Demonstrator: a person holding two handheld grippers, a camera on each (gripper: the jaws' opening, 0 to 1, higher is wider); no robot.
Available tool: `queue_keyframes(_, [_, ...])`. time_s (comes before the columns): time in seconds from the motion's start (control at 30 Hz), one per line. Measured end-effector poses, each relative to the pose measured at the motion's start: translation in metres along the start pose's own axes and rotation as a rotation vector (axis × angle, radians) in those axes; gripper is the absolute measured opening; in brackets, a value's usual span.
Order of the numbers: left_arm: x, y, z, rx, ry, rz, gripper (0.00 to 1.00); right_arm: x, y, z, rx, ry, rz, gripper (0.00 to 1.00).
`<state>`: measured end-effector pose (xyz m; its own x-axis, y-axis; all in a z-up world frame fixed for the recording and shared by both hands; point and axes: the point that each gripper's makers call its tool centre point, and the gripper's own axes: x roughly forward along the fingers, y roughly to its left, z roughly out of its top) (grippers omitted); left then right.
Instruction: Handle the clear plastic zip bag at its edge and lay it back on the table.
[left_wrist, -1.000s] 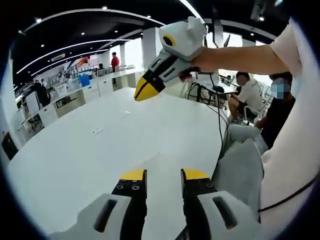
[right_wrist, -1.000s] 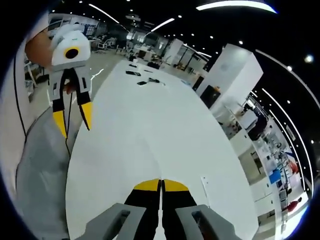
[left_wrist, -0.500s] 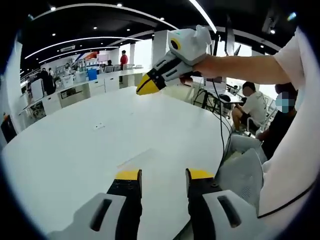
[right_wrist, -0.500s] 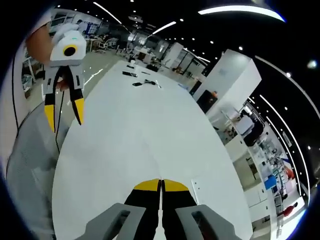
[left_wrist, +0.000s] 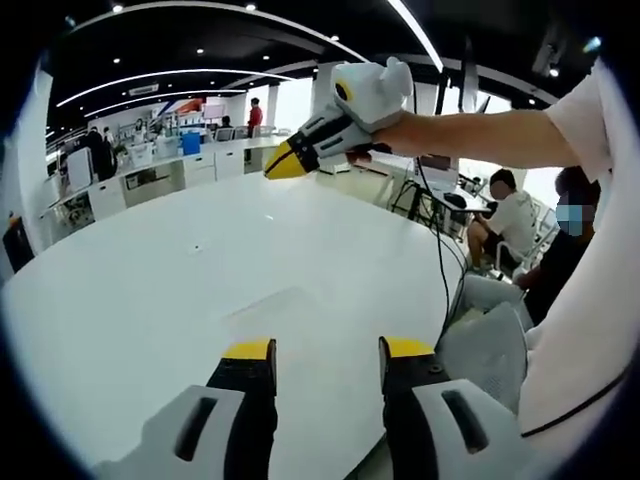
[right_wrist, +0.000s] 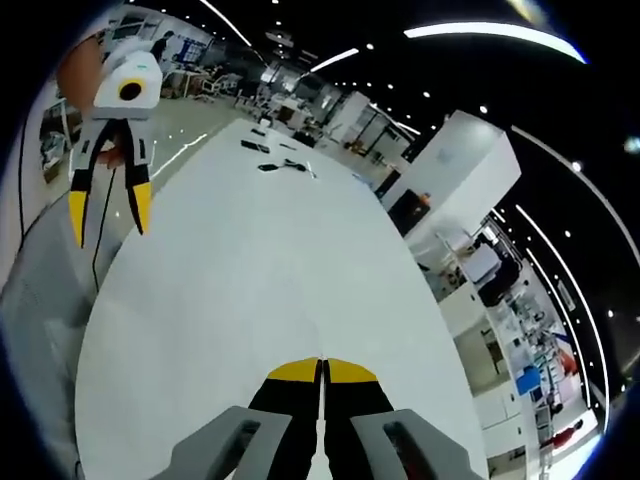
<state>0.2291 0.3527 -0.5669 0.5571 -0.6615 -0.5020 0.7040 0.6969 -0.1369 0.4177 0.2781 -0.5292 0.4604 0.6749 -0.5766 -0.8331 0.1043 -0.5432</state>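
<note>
A faint outline of the clear plastic bag (left_wrist: 270, 302) lies flat on the white table (left_wrist: 150, 300), just ahead of my left gripper (left_wrist: 328, 350). That gripper's yellow-tipped jaws stand open with nothing between them. My right gripper (left_wrist: 285, 162) hangs in the air above the table's far side, held by a bare arm, its jaws shut and nothing visible in them. In the right gripper view its own jaws (right_wrist: 321, 370) are pressed together over the table (right_wrist: 250, 270), and the left gripper (right_wrist: 108, 212) hangs open at the upper left.
A small white tag (left_wrist: 195, 248) lies on the table to the left. Several dark items (right_wrist: 275, 160) sit at the table's far end. People sit on chairs (left_wrist: 505, 210) beyond the right edge, and a cable (left_wrist: 440, 260) hangs there. Desks line the background.
My left jaws have spread a little wider. Both views have shifted with the hands. The right gripper stays shut in the air and sits slightly farther off in the left gripper view.
</note>
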Motion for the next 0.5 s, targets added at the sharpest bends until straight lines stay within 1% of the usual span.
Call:
queue_keyframes(0.1, [0.000, 0.003, 0.000, -0.008, -0.002, 0.004, 0.39, 0.003, -0.004, 0.000, -0.028, -0.003, -0.005, 0.00])
queue_keyframes(0.4, [-0.001, 0.008, -0.004, -0.030, -0.001, 0.011, 0.40, 0.009, -0.015, 0.002, -0.063, -0.004, -0.010, 0.00])
queue_keyframes(0.47, [-0.001, 0.009, -0.004, -0.033, 0.000, 0.012, 0.40, 0.013, -0.021, 0.000, -0.073, -0.002, -0.010, 0.00])
queue_keyframes(0.5, [-0.001, 0.010, -0.005, -0.034, -0.001, 0.015, 0.40, 0.016, -0.025, -0.002, -0.096, 0.004, -0.009, 0.00])
